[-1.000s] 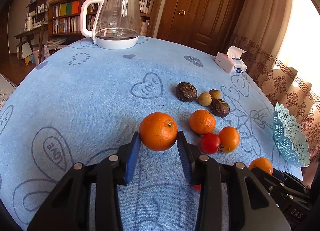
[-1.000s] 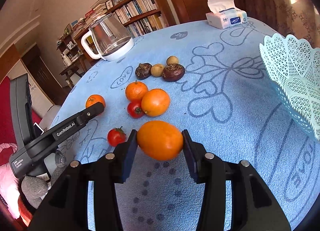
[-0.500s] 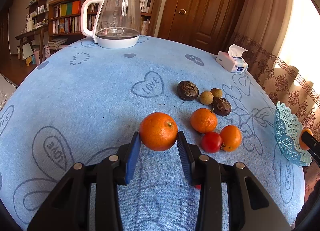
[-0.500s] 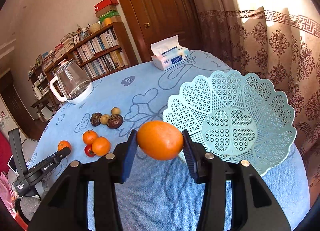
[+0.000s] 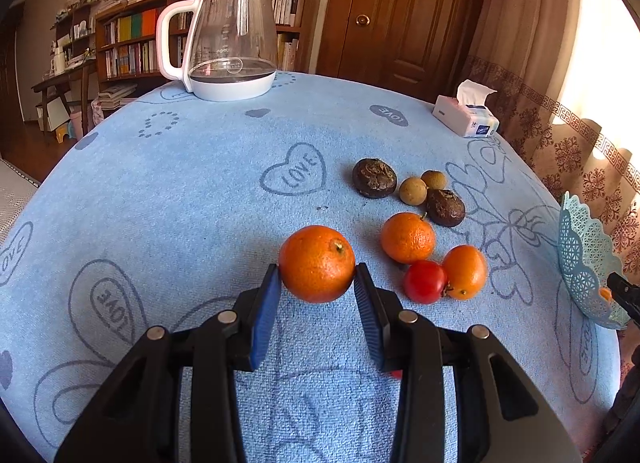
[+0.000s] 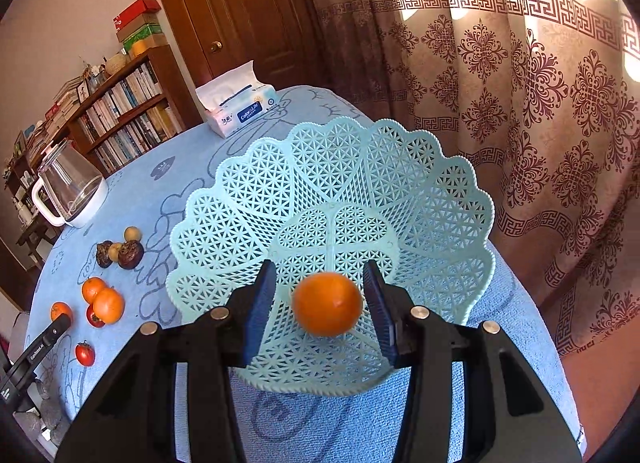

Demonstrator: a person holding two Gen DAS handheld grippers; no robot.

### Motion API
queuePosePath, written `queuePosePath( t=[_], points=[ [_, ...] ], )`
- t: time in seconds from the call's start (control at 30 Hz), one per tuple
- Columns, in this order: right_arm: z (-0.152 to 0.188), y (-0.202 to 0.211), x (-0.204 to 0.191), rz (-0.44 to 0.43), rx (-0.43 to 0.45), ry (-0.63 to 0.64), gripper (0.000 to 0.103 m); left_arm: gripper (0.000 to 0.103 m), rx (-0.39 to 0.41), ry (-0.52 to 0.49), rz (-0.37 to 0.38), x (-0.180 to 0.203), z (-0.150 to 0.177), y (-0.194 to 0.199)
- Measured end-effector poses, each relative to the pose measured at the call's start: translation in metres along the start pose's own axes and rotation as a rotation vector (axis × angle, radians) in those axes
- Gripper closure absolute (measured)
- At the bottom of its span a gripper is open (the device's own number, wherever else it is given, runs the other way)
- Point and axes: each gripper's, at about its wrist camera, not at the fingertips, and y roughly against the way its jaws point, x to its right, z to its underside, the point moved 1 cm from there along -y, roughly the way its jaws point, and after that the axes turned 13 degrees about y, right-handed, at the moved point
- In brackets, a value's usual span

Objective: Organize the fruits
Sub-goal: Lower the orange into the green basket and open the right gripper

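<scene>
My left gripper [image 5: 316, 283] is shut on an orange [image 5: 317, 263], held just above the blue tablecloth [image 5: 180, 191]. My right gripper [image 6: 319, 275] hangs over the pale green lattice basket [image 6: 332, 167] with its jaws opening. A second orange [image 6: 327, 303] sits blurred between its pads with a gap on each side, over the basket's floor. On the cloth lie two more oranges [image 5: 408, 237] [image 5: 466, 271], a tomato [image 5: 424, 281], two dark wrinkled fruits [image 5: 374, 178] and two small tan fruits [image 5: 413, 191]. Another tomato [image 6: 85, 354] lies apart near the left gripper.
A glass kettle [image 5: 228, 43] stands at the far side of the table. A tissue box [image 5: 466, 119] sits at the far right, beyond the basket [image 5: 584, 263]. Patterned curtains [image 6: 540, 103] hang close behind the basket, and a bookshelf and a wooden door stand behind the table.
My right gripper swung right with its orange, from over the cloth to over the basket, then its pads parted from the orange. The left gripper kept still with its orange.
</scene>
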Motion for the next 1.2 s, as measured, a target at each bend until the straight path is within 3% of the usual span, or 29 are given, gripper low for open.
queuePosePath(
  t=[0.03,0.4,0.57,1.03,1.2],
  points=[
    [0.0,0.002,0.001,0.01,0.01,-0.003,0.04,0.065,0.001,-0.001,-0.001,0.0,0.0,0.001],
    [-0.012,0.024,0.013,0.072,0.145,-0.029,0.04,0.065,-0.028,0.009,0.044,0.023,0.002,0.012],
    [-0.015,0.031,0.015,0.135,0.209,-0.027,0.04,0.065,-0.032,-0.054,0.105,0.061,0.008,0.022],
    [-0.009,0.028,0.025,0.19,0.234,-0.069,0.037,0.065,-0.009,-0.291,0.307,0.193,0.034,0.045],
    [-0.006,0.028,0.027,0.188,0.244,-0.08,0.037,0.064,-0.004,-0.333,0.339,0.212,0.04,0.049]
  ],
)
